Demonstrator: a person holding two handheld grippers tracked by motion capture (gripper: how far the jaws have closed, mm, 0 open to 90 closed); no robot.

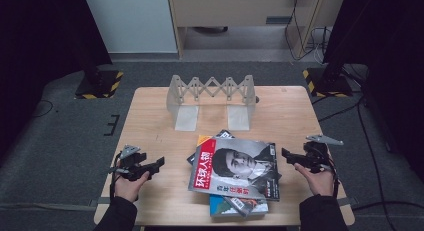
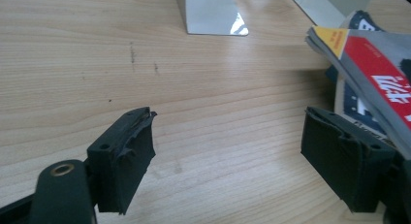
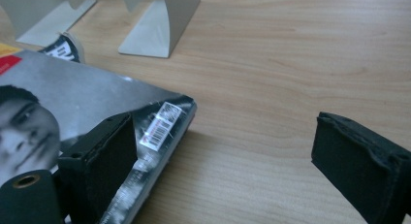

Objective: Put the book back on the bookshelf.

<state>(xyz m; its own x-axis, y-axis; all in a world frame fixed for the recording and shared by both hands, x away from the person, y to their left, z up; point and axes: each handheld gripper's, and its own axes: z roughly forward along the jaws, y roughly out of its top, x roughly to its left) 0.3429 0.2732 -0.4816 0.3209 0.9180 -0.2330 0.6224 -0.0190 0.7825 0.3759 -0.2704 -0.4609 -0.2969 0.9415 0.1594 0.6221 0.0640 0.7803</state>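
A small pile of magazines [image 1: 235,173] lies at the front middle of the wooden table [image 1: 150,116]; the top one has a grey cover with a red title band. Behind it stands a grey expanding book rack [image 1: 212,98]. My left gripper [image 1: 161,163] hovers left of the pile, jaws wide apart over bare wood, and its own view shows the magazine's [image 2: 373,64] edge at the right. My right gripper [image 1: 285,153] is just right of the pile, also open; its left jaw overlaps the top magazine's [image 3: 97,98] barcode corner, and nothing lies between the pads.
The rack's two flat feet [image 1: 187,118] rest on the table between the pile and the far edge. Dark stands with yellow-black bases [image 1: 100,83] flank the table on the floor. Cables trail on the carpet at the right.
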